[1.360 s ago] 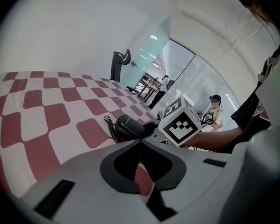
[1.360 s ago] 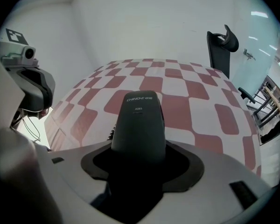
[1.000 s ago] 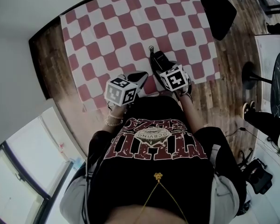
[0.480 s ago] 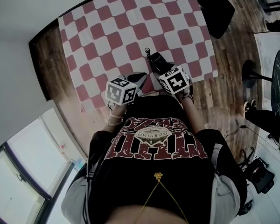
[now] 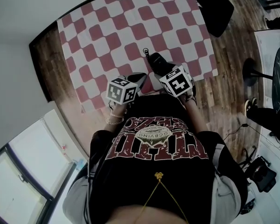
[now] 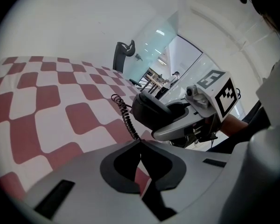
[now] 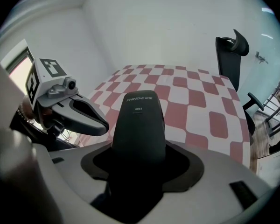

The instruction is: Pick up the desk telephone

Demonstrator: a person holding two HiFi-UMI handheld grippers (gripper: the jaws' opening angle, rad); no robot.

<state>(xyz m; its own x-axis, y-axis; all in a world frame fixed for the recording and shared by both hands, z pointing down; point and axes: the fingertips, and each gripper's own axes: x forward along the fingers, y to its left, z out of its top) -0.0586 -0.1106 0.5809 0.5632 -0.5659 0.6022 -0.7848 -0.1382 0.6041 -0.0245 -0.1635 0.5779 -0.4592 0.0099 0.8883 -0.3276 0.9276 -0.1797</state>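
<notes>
My right gripper (image 7: 139, 169) is clamped on the desk telephone (image 7: 139, 120), its two jaws pressed against the sides of the black body near its lower end. The printed upper end sticks out ahead of the jaws. Gripping low probably puts most of the weight out in front, so I judge a tight squeeze matters here. From the left gripper view the phone looks raised off the checkered cloth (image 5: 130, 27), just over the near edge of the table (image 5: 51, 64), close to my chest. I cannot be sure how clear of the cloth it is.

My left gripper (image 6: 141, 164) has its jaws pressed together with nothing between them. It hangs just beside the right one, seemingly parked out of the way since one gripper carries the load. The coiled cord (image 6: 126, 118) shows right in front of its tips, running toward the phone. I cannot tell what its far end joins, so I would lift gently in case it tugs.

Beyond the cloth's far corner stands a black office chair (image 5: 217, 8), well apart from both grippers.
</notes>
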